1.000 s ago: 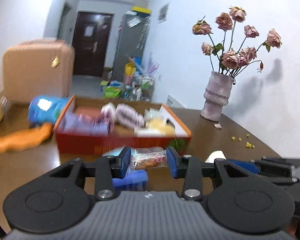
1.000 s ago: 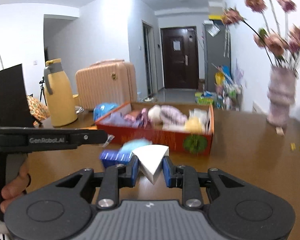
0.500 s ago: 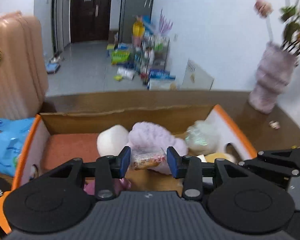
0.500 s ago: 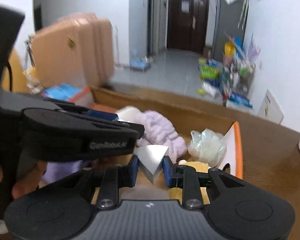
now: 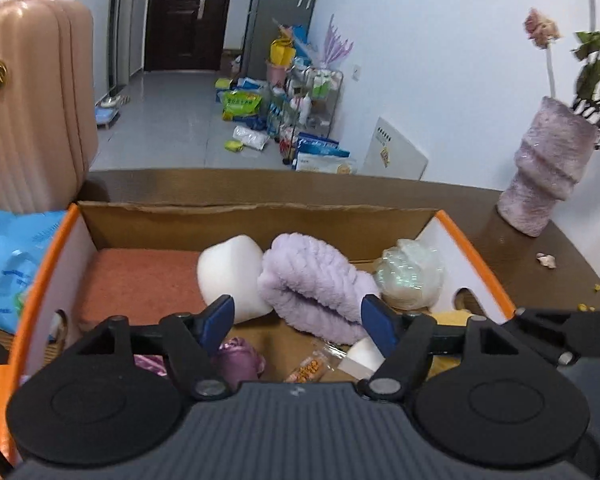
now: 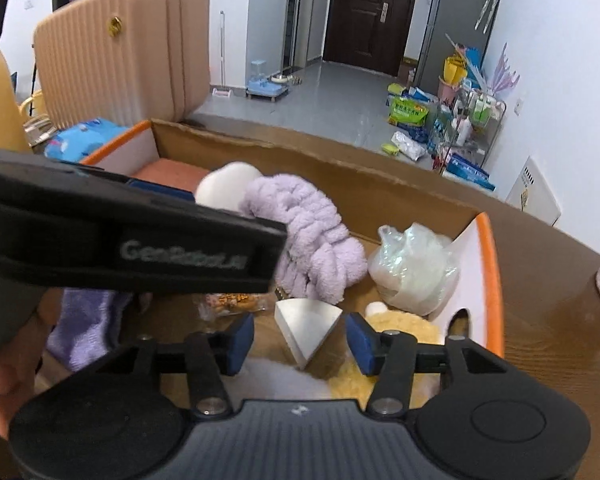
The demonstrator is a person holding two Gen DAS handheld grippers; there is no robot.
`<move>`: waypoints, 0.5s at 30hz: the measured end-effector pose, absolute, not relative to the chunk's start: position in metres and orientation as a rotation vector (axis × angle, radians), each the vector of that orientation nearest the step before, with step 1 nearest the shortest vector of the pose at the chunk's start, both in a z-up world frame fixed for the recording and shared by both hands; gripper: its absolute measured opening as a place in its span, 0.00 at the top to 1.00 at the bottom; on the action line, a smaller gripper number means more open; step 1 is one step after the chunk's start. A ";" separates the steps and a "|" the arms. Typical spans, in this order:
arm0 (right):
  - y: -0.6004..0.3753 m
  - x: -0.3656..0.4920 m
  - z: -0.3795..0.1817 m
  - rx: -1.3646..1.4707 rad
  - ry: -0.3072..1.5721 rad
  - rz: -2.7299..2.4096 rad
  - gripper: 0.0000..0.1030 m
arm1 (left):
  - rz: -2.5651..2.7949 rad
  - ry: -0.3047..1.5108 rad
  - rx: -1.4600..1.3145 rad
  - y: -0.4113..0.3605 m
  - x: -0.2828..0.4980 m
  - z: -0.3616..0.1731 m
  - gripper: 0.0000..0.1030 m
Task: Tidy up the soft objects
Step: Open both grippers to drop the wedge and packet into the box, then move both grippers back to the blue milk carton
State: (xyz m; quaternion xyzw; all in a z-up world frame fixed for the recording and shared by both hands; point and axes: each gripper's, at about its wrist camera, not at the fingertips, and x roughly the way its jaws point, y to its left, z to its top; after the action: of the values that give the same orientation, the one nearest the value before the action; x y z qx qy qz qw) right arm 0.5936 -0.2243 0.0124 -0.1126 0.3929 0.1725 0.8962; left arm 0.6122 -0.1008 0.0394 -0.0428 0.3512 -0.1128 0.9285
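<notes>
Hovering over the orange-rimmed cardboard box (image 5: 472, 256), the left gripper (image 5: 296, 320) and right gripper (image 6: 298, 338) hang with jaws spread, the clear-wrapped snack packet (image 5: 309, 367) and white foam wedge (image 6: 306, 326) lying inside near its front, so both should next withdraw for remaining soft items.

My left wrist camera looks forward and down over the near rim of the cardboard box (image 5: 256, 211), close in; my right wrist camera views the same box (image 6: 380, 196) from the right, both sharing the purple towel (image 5: 320, 284) inside
</notes>
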 end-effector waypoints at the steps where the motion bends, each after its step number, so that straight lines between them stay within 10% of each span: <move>1: -0.227 0.591 0.018 -0.235 0.803 0.354 0.47 | -0.233 0.702 -0.087 -0.099 0.604 0.049 0.30; 15: -0.285 0.384 0.092 -0.128 0.436 0.361 0.22 | -0.203 0.467 -0.080 -0.025 0.365 0.093 0.15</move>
State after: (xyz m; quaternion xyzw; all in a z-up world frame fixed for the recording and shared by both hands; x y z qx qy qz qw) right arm 0.3843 -0.2854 0.0923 -0.0629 0.2147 0.1778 0.9583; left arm 0.3648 -0.0249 0.0933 -0.0397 0.2307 -0.1006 0.9670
